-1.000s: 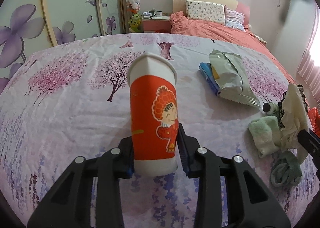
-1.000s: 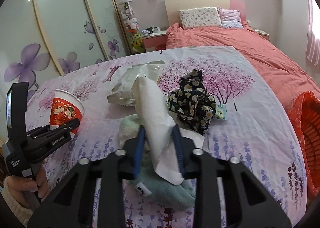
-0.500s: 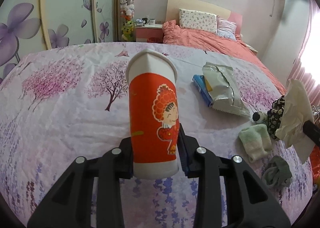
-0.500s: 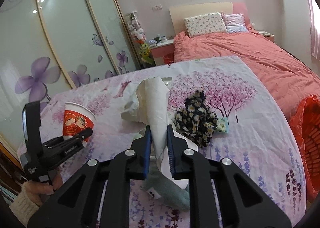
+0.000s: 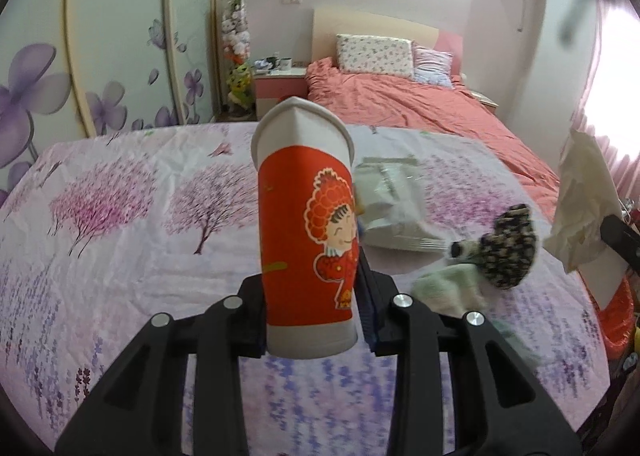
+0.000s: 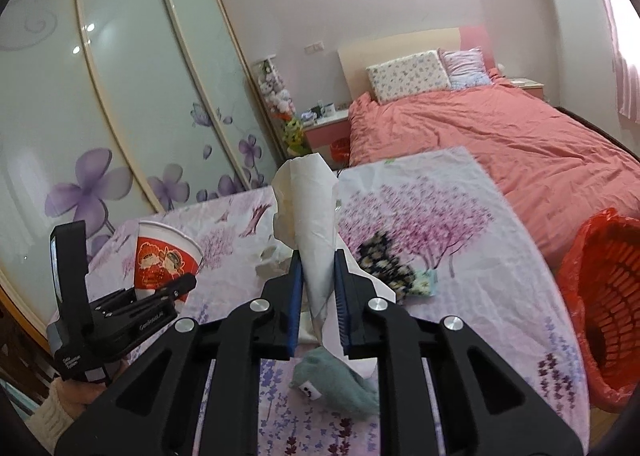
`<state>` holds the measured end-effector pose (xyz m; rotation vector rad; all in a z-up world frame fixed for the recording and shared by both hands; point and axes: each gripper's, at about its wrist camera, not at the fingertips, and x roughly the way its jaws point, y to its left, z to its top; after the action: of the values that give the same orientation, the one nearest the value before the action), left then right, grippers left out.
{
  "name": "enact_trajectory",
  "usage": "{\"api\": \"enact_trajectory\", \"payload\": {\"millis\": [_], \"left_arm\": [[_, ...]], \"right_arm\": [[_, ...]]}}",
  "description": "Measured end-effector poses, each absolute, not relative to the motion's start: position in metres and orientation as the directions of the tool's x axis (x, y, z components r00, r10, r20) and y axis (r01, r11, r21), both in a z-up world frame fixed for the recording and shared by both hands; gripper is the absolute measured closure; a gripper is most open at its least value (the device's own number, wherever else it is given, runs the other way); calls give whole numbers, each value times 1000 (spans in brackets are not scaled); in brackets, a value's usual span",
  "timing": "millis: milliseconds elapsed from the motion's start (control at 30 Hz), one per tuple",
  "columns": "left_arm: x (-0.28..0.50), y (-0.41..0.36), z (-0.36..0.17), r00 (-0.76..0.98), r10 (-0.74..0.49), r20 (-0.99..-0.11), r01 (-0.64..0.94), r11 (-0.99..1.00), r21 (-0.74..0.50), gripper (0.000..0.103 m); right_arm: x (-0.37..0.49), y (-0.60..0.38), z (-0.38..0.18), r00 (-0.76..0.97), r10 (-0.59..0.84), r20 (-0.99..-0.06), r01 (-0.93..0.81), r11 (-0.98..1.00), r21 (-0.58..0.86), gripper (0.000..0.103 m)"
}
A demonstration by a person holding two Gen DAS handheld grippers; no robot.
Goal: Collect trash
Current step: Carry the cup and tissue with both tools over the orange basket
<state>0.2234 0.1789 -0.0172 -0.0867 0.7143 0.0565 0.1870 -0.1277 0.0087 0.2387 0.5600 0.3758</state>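
Between our left claw's [image 5: 312, 316] two black fingers sits a tall red paper cup [image 5: 306, 224]. We hold it tight near its bottom, and it stands almost upright with its white rim squashed to a point. A cartoon face is printed on its red side. We hold the cup up above the flowery sheet [image 5: 120, 224], not touching it.

Our right claw [image 6: 318, 288] is squeezed nearly shut on a crumpled white paper [image 6: 310, 212]. The paper sticks up past the blue pads [image 6: 297, 296] and also hangs down below them. In the right view we can see the left claw off to the left side, holding the cup, with a hand in a cream sleeve [image 6: 52, 416] under it.

On the sheet lie more things. A silver snack bag [image 5: 390, 208] rests just behind the cup. A dark flowery cloth [image 5: 508, 252] sits near the middle of the sheet, and a pale green sock [image 5: 448, 288] lies just beside it. A grey-green sock [image 6: 340, 384] lies right under our right claw.

A red basket [image 6: 604, 296] with a red bag in it stands at the right side of the sheet. Farther back is a bed with a pink blanket [image 6: 500, 136] and pillows.
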Motion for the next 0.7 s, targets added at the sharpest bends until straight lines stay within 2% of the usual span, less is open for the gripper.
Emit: {"api": "enact_trajectory", "payload": {"millis": [700], "left_arm": [[206, 50, 24, 770, -209, -602, 220, 974, -56, 69]], "right_arm": [[167, -212, 16, 874, 255, -413, -109, 932, 346, 88]]}}
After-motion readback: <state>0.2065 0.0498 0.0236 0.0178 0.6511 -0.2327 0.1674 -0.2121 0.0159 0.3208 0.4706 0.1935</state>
